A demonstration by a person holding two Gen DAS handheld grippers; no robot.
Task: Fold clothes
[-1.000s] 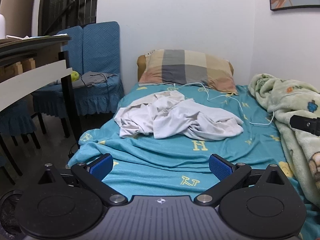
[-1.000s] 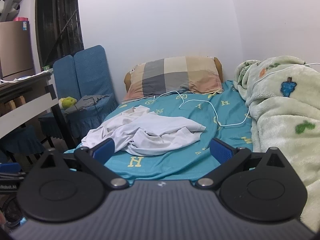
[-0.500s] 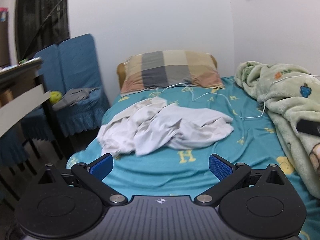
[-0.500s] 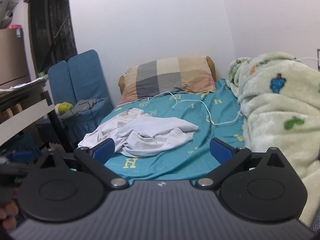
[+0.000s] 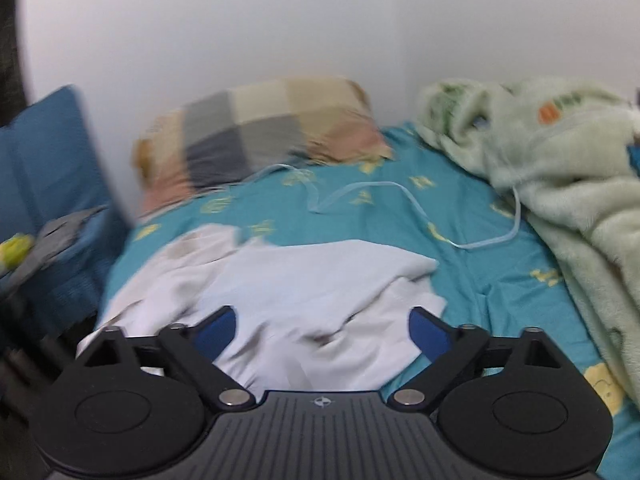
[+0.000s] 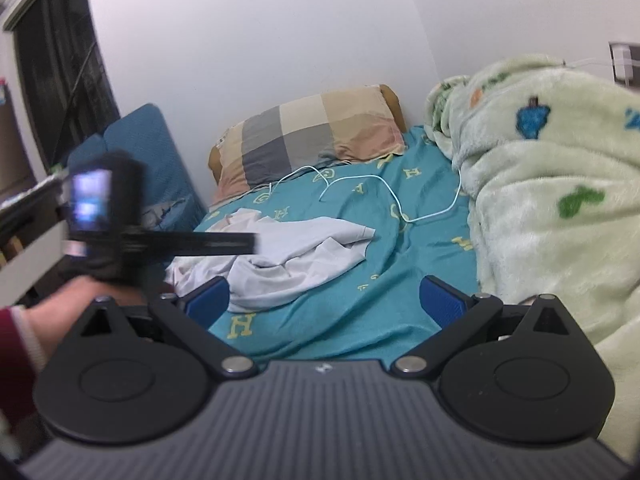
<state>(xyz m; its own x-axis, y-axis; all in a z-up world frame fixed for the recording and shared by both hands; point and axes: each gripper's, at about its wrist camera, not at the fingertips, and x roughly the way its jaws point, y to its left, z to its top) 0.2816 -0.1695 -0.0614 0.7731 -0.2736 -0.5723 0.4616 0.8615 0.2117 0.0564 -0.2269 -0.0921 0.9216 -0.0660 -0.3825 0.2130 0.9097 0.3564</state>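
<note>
On teal sheet (image 6: 360,308), crumpled white garment (image 5: 304,280), bunched folds, unfolded

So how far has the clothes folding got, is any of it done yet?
Nothing looks folded: the white garment lies crumpled on the teal bed sheet. In hand: the left hand-held gripper is over the garment, jaws closing but not yet pinching cloth; the right hand-held gripper is open and short of it. Left: grasping, spreading and every fold.

White walls (image 6: 248,40) meet behind a teal-sheeted bed (image 6: 360,304).
</note>
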